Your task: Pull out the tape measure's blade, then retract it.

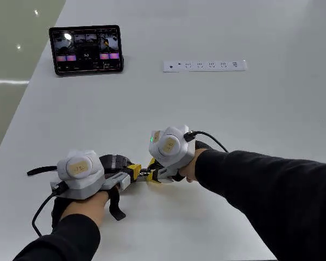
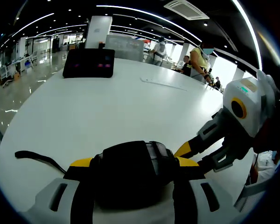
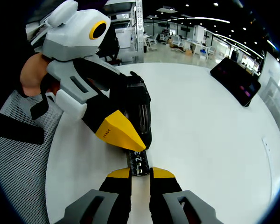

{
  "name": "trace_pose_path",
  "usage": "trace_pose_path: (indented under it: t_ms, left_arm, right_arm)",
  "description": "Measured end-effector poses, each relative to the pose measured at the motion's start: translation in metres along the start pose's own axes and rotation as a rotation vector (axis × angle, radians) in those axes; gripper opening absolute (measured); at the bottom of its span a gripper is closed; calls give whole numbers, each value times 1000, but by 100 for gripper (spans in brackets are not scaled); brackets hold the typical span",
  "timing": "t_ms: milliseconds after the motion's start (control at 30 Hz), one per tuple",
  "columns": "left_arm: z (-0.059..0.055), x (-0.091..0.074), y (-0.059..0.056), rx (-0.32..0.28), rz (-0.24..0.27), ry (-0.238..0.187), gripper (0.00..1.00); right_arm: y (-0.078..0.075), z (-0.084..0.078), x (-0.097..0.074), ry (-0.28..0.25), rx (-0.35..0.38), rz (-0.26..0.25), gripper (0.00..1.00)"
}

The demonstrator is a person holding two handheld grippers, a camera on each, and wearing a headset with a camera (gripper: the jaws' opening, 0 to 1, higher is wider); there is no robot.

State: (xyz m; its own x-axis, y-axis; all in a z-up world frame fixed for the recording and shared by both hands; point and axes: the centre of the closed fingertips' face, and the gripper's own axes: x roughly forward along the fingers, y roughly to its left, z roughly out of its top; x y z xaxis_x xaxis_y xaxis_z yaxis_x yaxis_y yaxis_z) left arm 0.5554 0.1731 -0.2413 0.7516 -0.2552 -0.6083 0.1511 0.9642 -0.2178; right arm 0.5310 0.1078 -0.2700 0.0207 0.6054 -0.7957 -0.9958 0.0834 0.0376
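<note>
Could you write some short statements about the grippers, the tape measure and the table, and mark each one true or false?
1. The left gripper holds the tape measure's case. True.
2. The right gripper is open, away from the blade. False: it is shut on the blade's end.
3. The blade is pulled out far. False: only a short piece is out.
4. A tablet with a lit screen is on the table. True.
</note>
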Motion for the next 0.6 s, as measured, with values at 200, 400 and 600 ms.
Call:
trace_pose_path:
  t_ms: [200,400,600]
  left_arm:
    - [0,0,0,0,-1,1,63]
    - [0,0,0,-2,-1,1,63]
    - [-1,0,0,-3,-1,1,64]
  right_arm:
    - [0,2,2,-8,3,3,11]
    - [1,4,3,-12,3,7,11]
    - [1,5,3,-16,5,7,11]
